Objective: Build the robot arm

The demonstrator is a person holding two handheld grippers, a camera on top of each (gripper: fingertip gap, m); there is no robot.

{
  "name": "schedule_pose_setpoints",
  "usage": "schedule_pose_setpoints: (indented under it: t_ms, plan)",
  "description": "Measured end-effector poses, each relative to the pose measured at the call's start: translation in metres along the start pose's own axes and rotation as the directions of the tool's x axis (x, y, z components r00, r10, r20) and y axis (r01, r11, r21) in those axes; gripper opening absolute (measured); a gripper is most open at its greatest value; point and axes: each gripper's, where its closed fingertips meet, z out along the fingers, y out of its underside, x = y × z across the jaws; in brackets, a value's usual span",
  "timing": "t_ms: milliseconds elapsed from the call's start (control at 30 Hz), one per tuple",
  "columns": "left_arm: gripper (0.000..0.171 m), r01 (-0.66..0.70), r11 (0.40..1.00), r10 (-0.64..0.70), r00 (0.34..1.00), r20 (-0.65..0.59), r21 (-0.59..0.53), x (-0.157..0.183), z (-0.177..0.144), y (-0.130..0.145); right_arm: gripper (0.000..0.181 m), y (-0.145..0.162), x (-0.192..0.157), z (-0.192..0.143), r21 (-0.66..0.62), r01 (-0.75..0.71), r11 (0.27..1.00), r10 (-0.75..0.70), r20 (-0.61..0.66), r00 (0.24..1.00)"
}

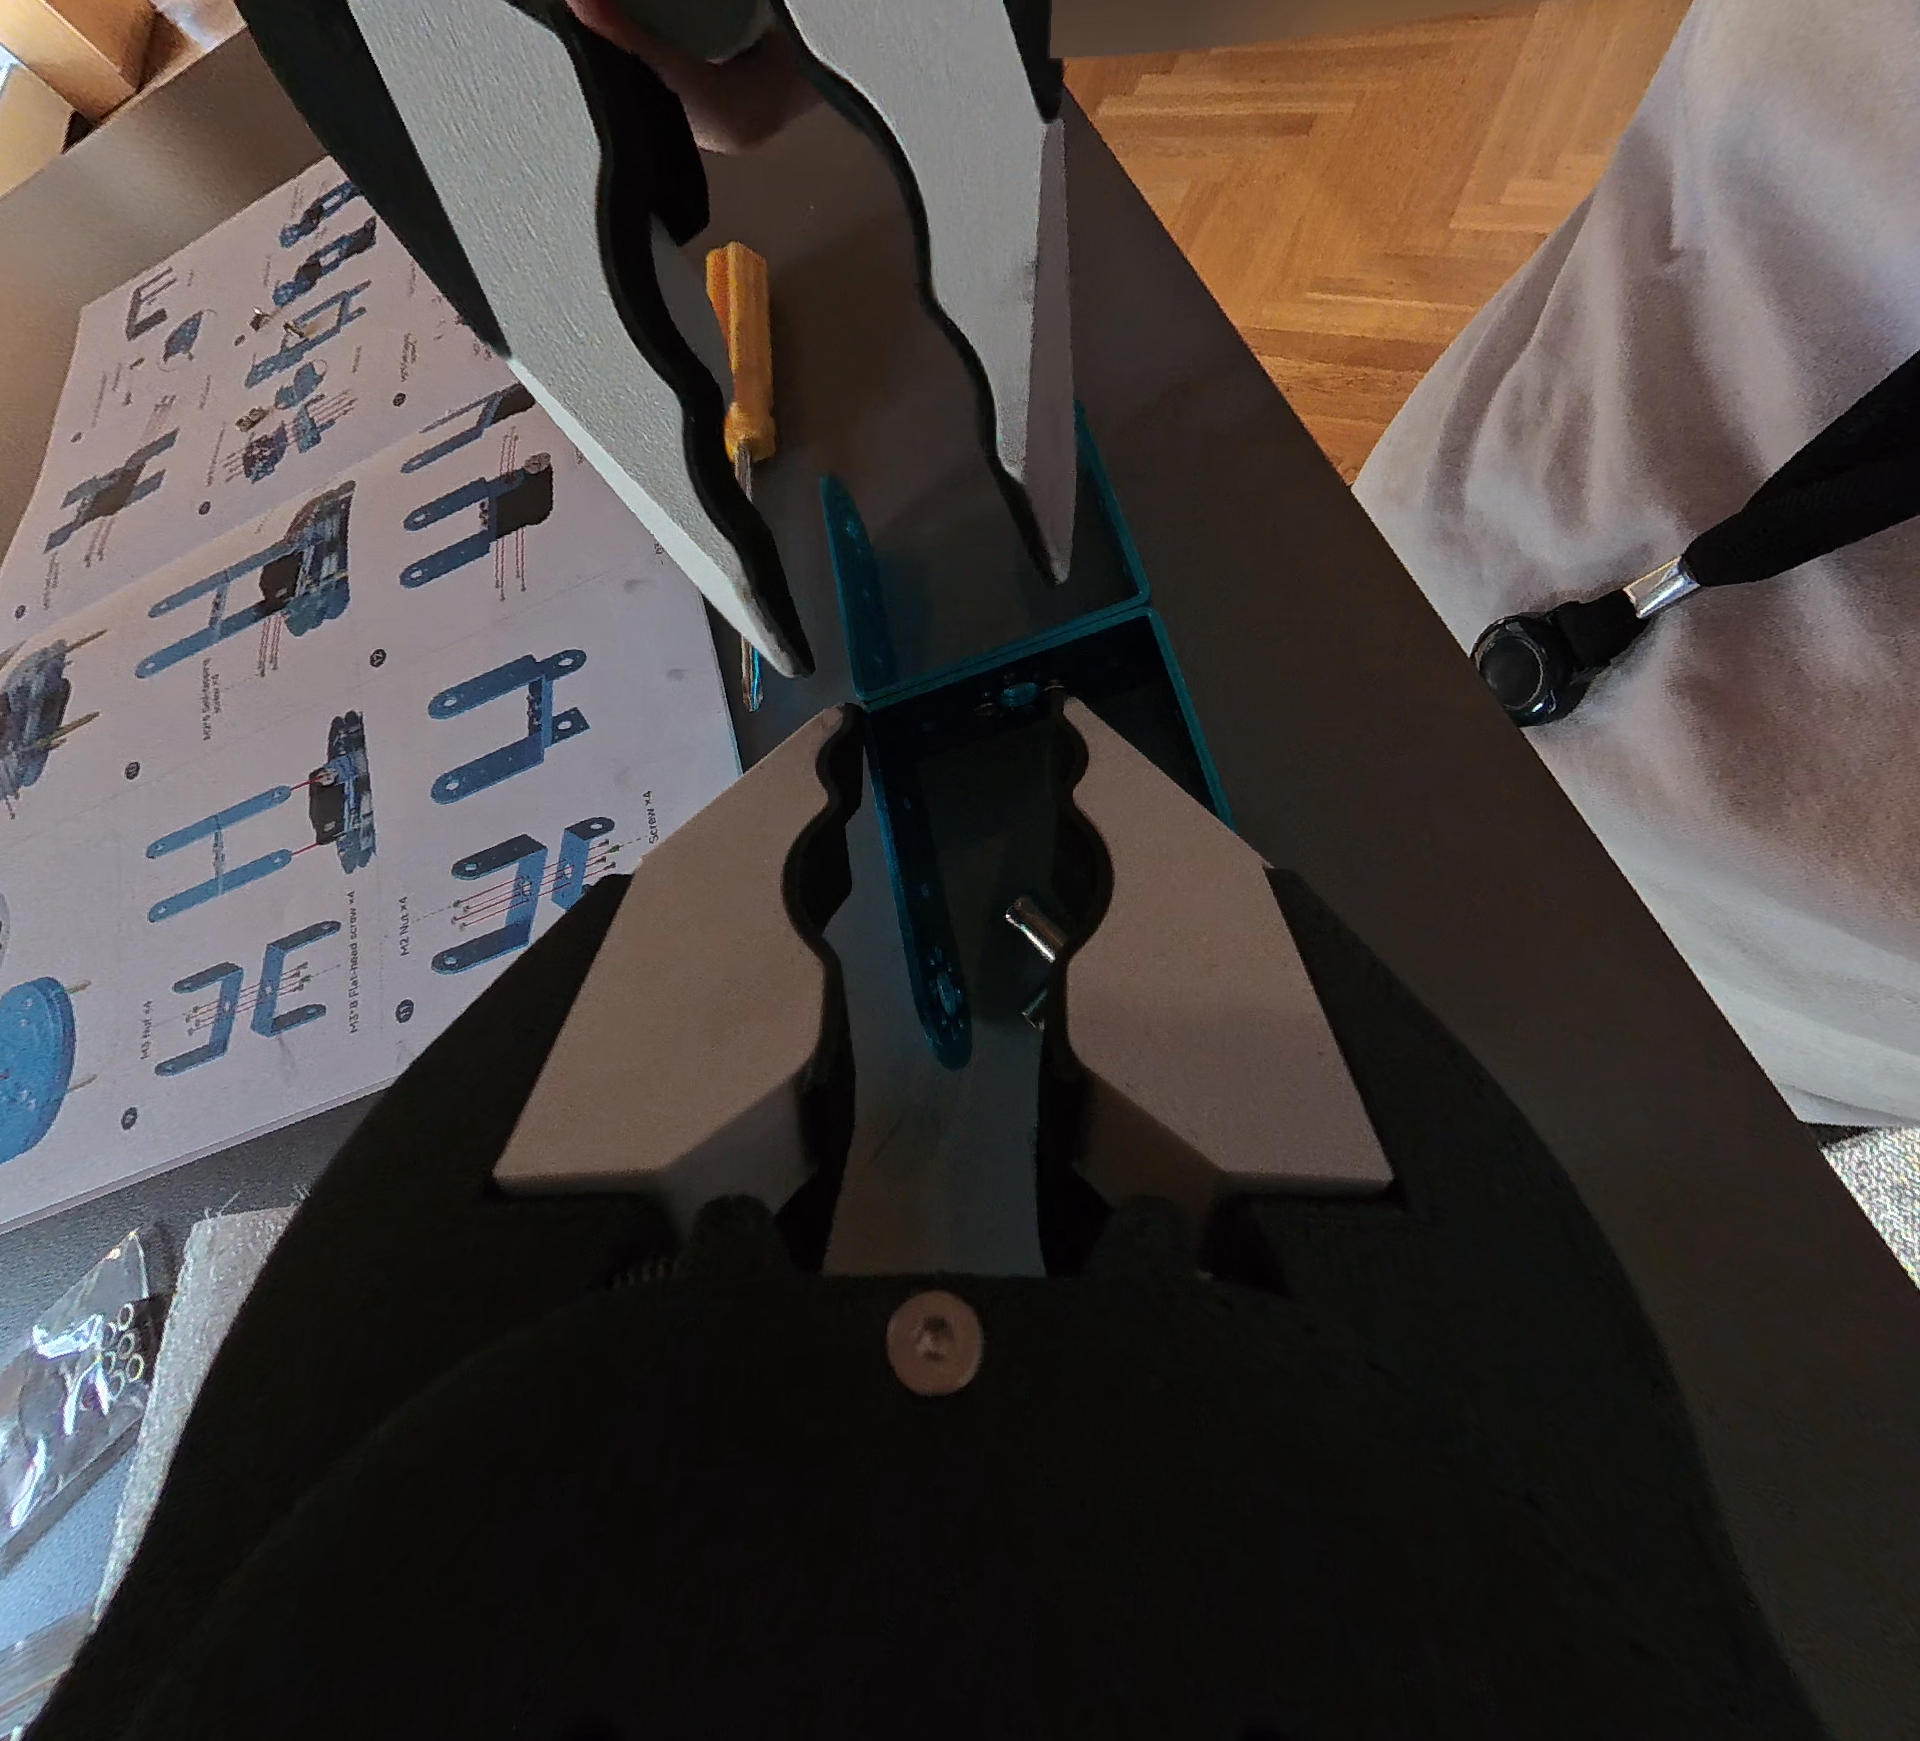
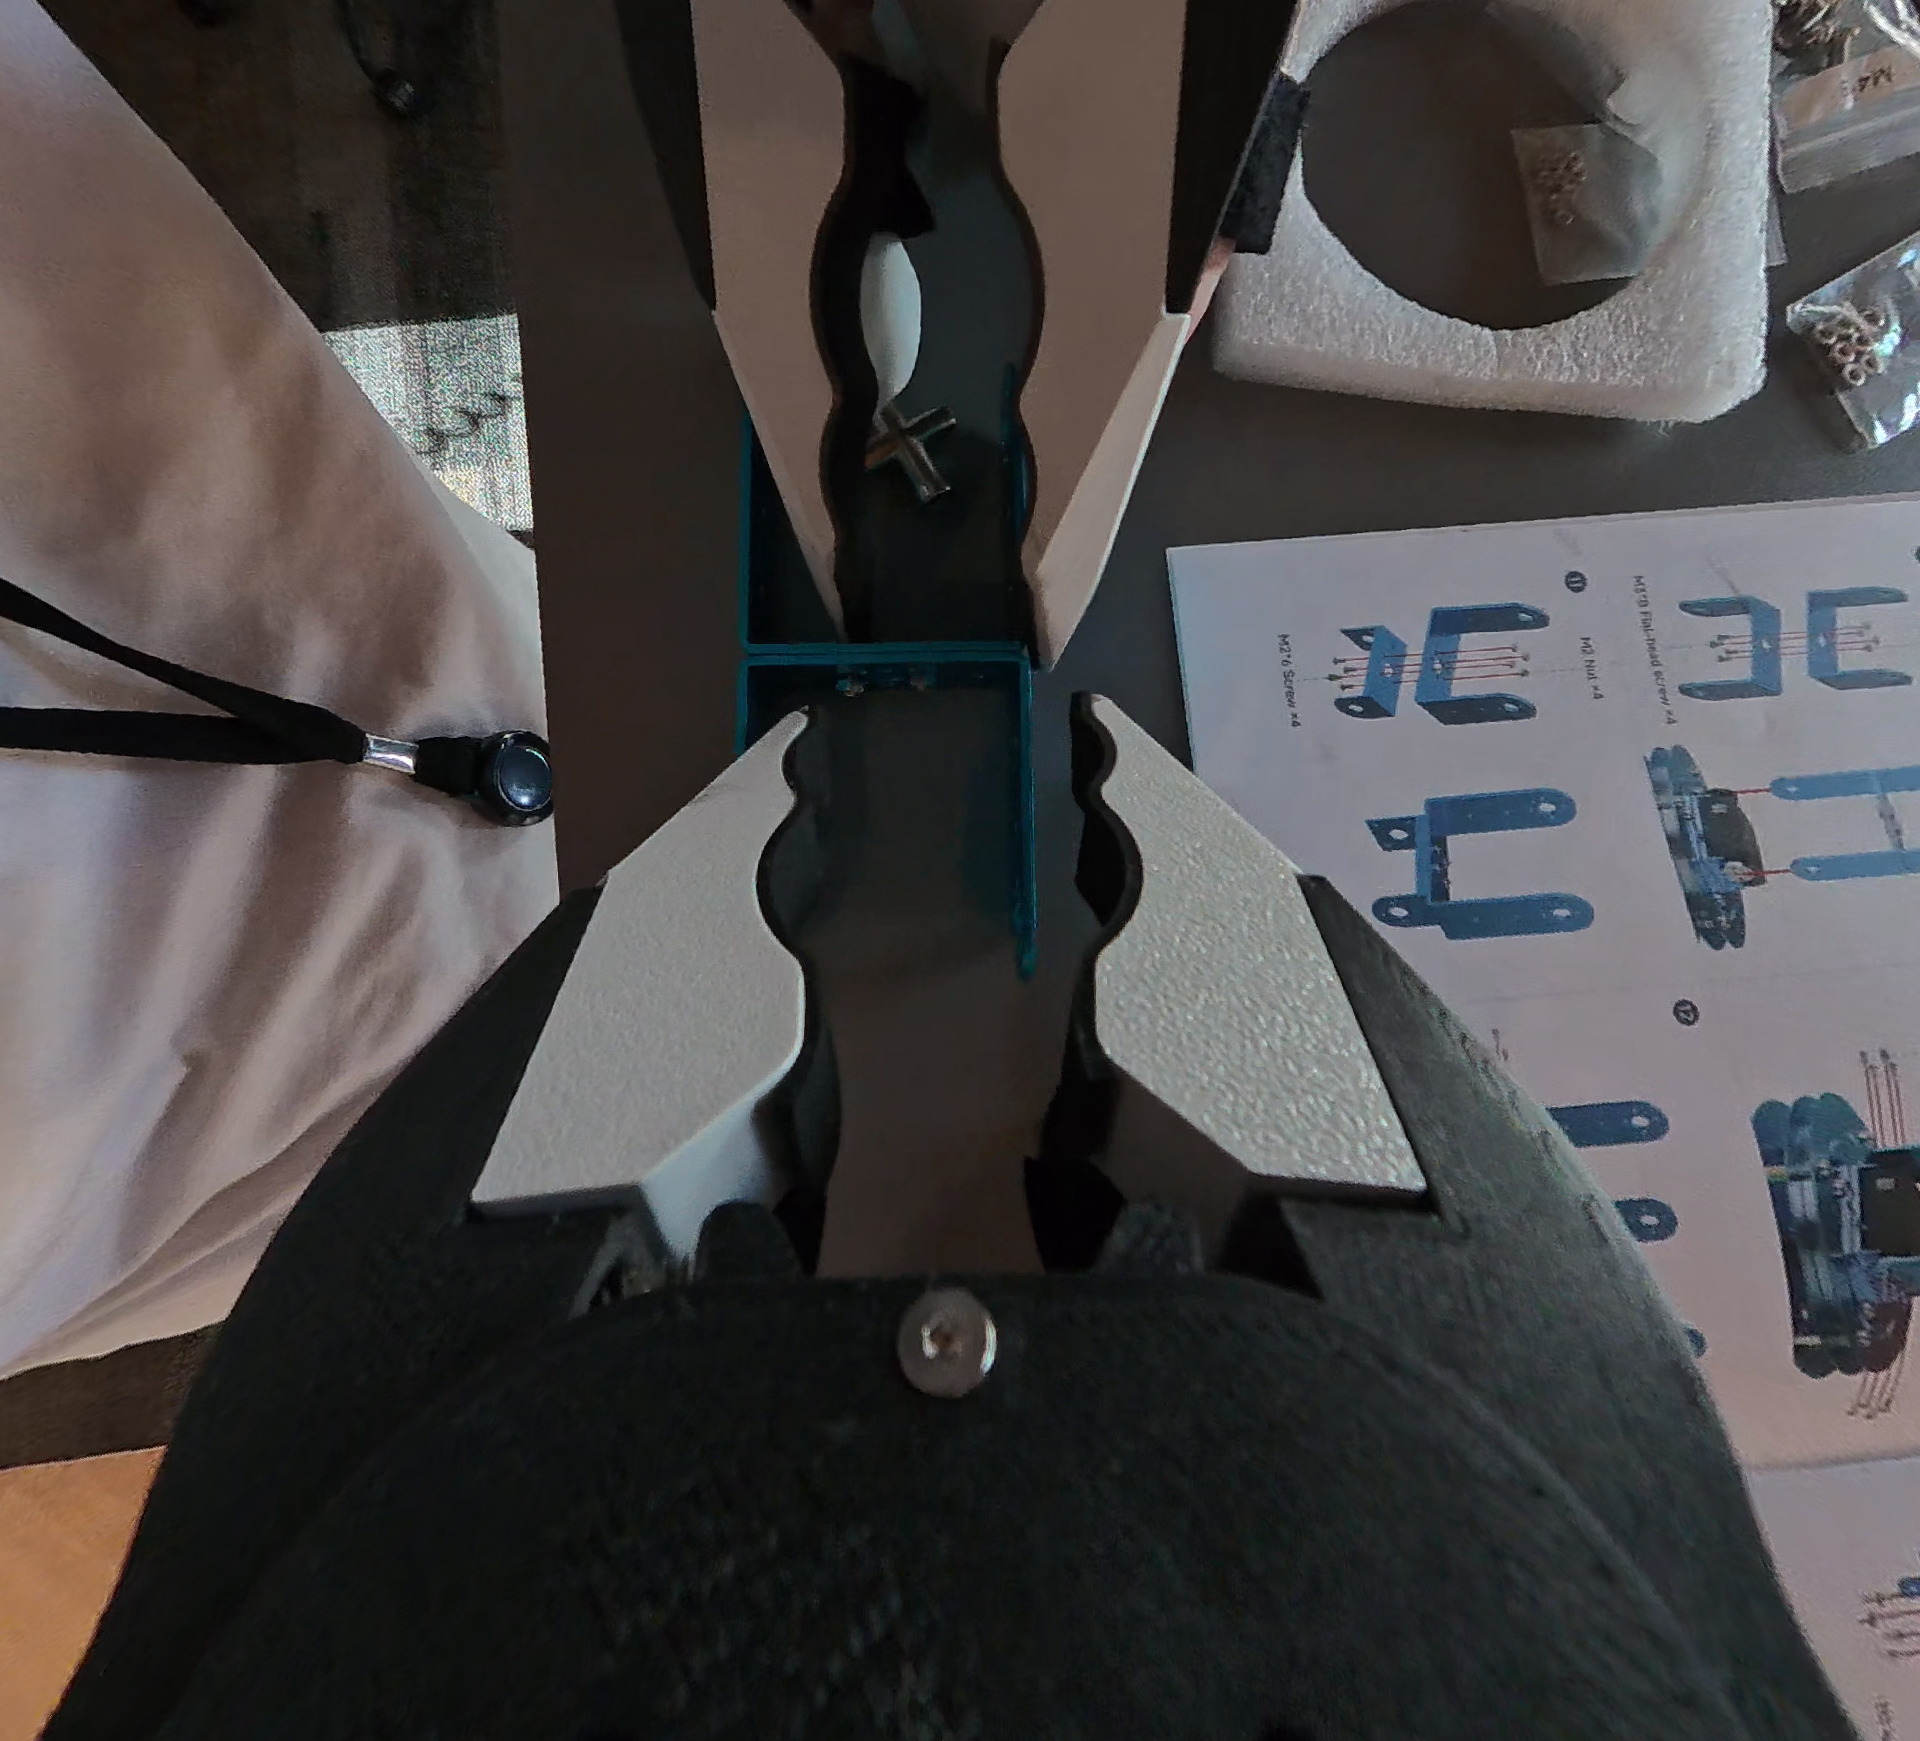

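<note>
I'm holding both sets of fingers spread, facing each other tip to tip over the two teal U-brackets joined back to back on the desk. Left gripper is straddling the near bracket, right gripper the other. Long axis is running along both. Nothing pinched.

An open instruction booklet with blue part diagrams lies flat on the dark table. A yellow-handled screwdriver lies on the table just beside the booklet. A white foam block with a round cut-out sits beyond the booklet; a small clear bag of hardware lies inside the cut-out. Further clear bags of small parts lie beside the foam. A small metal cross-shaped tool rests on the table. Wooden parquet floor shows past the table edge.
</note>
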Motion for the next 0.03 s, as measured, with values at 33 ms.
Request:
schedule_pose_setpoints:
  t_ms: [33]
  plan:
    - [0.034, 0.0, 1.0, 0.0, 1.0, 0.0, 0.0, 0.0, 0.0, 0.0, 0.047, 0.0001, -0.0005, 0.0012, -0.008, -0.002, 1.0, 0.002, 0.003, 1.0]
